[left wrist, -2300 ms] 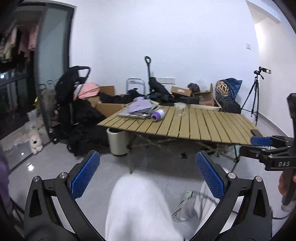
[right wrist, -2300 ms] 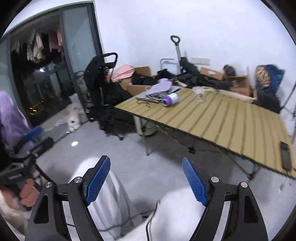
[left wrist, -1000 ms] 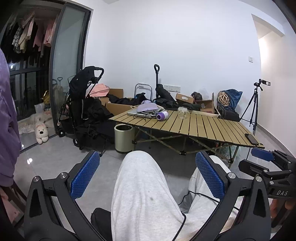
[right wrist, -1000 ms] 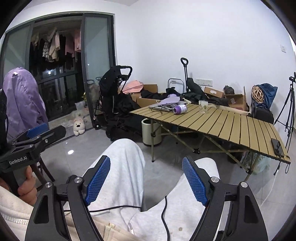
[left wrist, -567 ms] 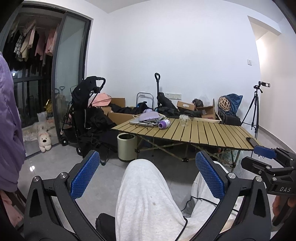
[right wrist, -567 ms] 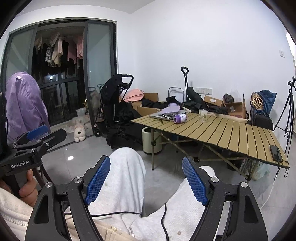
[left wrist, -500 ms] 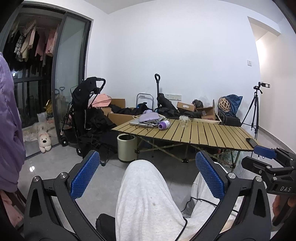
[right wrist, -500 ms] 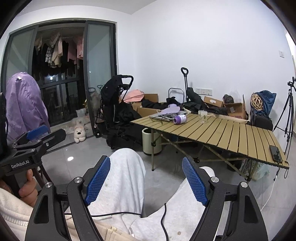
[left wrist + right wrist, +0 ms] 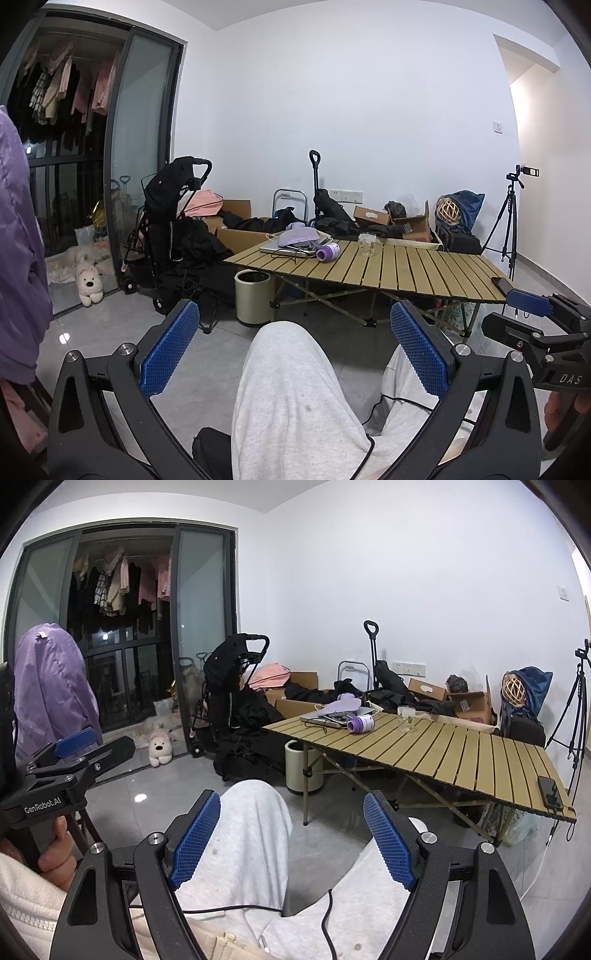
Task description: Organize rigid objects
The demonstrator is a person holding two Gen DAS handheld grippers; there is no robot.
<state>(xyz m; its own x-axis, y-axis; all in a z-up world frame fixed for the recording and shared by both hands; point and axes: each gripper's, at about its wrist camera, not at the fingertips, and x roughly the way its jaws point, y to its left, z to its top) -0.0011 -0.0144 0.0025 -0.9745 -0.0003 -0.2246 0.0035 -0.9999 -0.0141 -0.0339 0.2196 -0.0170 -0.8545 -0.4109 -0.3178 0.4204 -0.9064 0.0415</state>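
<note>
A slatted wooden folding table (image 9: 413, 271) (image 9: 461, 753) stands across the room. At its far left end lie a laptop (image 9: 282, 249) (image 9: 321, 718) under a purple pouch (image 9: 297, 236) (image 9: 343, 704), a purple roll (image 9: 328, 253) (image 9: 361, 723) on its side, and a clear glass (image 9: 367, 243) (image 9: 406, 713). A black phone (image 9: 501, 284) (image 9: 549, 789) lies at the near right corner. My left gripper (image 9: 293, 347) and right gripper (image 9: 291, 840) are both open and empty, held over my lap in grey trousers, far from the table.
A round beige bin (image 9: 253, 302) stands under the table's left end. A black stroller (image 9: 173, 229), cardboard boxes and dark bags crowd the back wall. A tripod (image 9: 509, 218) stands at the right. A plush dog (image 9: 89, 286) sits by the sliding glass door.
Both grippers have drawn back and down from near the table to above my lap. In the last half second the view has barely shifted. Both stay open.
</note>
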